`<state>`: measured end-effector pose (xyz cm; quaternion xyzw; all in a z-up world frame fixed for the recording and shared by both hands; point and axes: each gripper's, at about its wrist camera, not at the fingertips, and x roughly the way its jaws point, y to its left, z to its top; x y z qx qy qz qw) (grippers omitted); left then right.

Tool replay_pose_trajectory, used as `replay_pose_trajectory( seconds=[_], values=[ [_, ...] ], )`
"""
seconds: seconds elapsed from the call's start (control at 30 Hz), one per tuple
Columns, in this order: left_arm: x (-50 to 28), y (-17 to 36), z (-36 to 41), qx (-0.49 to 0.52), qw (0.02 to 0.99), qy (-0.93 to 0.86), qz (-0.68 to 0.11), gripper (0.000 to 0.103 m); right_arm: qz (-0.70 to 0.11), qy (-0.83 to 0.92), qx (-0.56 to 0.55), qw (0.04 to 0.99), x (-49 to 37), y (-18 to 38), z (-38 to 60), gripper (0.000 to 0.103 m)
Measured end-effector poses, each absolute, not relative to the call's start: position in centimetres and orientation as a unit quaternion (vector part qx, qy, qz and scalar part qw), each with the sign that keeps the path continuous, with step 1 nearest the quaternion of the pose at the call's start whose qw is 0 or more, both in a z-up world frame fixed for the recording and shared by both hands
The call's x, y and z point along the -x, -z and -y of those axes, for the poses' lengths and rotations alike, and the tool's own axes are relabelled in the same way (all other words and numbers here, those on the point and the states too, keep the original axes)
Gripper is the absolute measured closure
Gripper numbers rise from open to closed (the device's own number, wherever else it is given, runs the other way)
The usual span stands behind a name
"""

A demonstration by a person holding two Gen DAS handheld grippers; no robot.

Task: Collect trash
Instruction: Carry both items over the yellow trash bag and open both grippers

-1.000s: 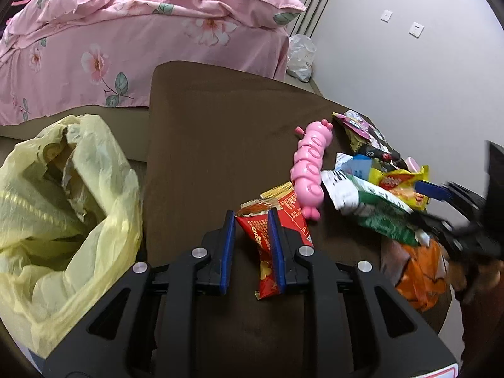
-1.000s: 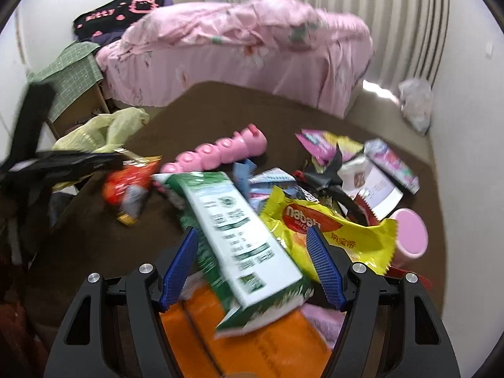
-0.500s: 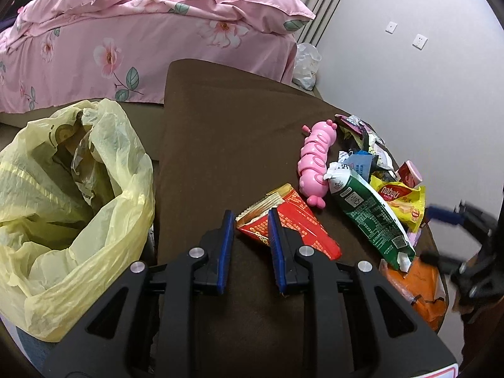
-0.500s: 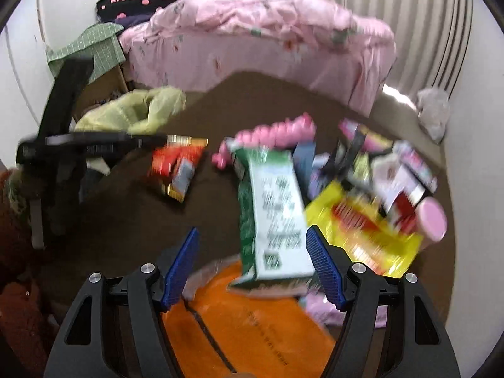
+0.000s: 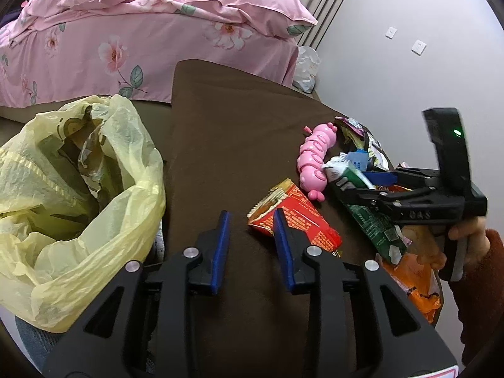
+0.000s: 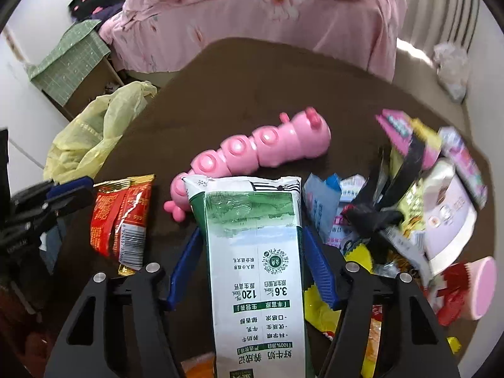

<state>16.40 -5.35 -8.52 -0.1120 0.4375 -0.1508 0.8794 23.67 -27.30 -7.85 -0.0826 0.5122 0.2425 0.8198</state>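
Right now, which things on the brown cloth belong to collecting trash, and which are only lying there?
For the job:
- yellow bag
- red wrapper
- milk carton
- yellow wrapper
- orange wrapper

Just lying about:
- pink caterpillar toy
- pink bed
- white bag on the floor

Near end of the green milk carton cut off by the frame's bottom edge; wrapper pile blurred.

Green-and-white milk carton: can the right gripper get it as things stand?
Probably yes: the flattened green-and-white milk carton lies between the right gripper's closing blue pads, nothing on top of it.
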Motion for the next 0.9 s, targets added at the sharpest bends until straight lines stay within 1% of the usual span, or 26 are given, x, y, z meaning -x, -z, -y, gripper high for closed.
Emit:
replay_pose_trajectory(
  seconds=[0.17,0.4,0.57,0.67,0.77,0.8,0.83,0.9],
  values=[
    [-16.4,8.4,5.2,0.123,0.880,0.149,-0.434,0.072,-0.436,-0.241,0.107,0.860,-20.1,3.9,27.8,0.042],
    [-16.0,8.0,6.1,0.122,0.880,0.156,-0.433,0.072,-0.376,-0.209,0.068,0.900,-16.8,0.1,31.5,0.045],
    [-16.2,8.0,6.4,0.128,0.878,0.138,-0.441,0.070,-0.345,-0.177,0.046,0.921,-14.8,-0.9,33.7,0.046],
    [-17.1,8.4,6.4,0.138,0.875,0.116,-0.450,0.068,-0.337,-0.167,0.031,0.926,-14.0,-0.9,34.9,0.046],
    [-18.3,8.9,7.1,0.125,0.871,0.103,-0.464,0.068,-0.338,-0.162,0.006,0.927,-13.5,-0.6,35.9,0.047],
    [-18.4,9.0,7.4,0.118,0.871,0.106,-0.465,0.076,-0.337,-0.159,0.001,0.928,-13.4,-0.6,36.2,0.047],
    [-18.4,9.0,7.9,0.108,0.871,0.112,-0.466,0.091,-0.336,-0.158,-0.002,0.929,-13.2,-0.5,36.3,0.047],
    [-18.1,8.9,8.3,0.105,0.870,0.123,-0.467,0.096,-0.336,-0.157,-0.009,0.929,-13.0,-0.4,36.5,0.047]
  ],
)
